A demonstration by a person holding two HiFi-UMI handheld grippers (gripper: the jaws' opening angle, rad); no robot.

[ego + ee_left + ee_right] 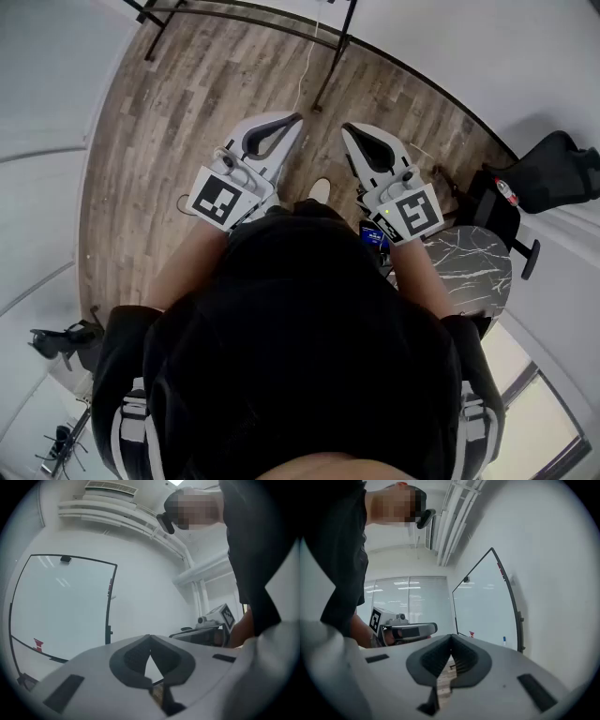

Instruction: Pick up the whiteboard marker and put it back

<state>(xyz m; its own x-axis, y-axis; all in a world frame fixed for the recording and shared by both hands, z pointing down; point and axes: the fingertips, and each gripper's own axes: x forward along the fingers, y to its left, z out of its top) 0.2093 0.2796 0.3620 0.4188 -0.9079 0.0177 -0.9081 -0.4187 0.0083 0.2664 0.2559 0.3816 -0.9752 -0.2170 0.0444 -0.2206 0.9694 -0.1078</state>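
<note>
White walls and a wood-plank floor (178, 131) surround you, and the whiteboard (487, 604) hangs off to one side in the right gripper view. At its lower edge, near the dark frame, a small pale stick with a blue tip looks like the whiteboard marker (504, 641), though it is too small to be sure. It seems to rest along that edge because that is where it is kept. A small red item (471, 633) sits further along the same edge.

Both grippers are well apart from the marker, so I judge the pick has not begun. Your right gripper (451, 639) is clenched with its ribbed pads meeting and nothing between them. Your left gripper (150, 640) is the same, tips touching and empty. You will need to part one pair of jaws before reaching in.

You hold both grippers level in front of your body, side by side, tips angled slightly toward each other, forearms bent. This reads as a carrying pose, not a reach. A small marble-topped table (469, 267) stands by your right side.
</note>
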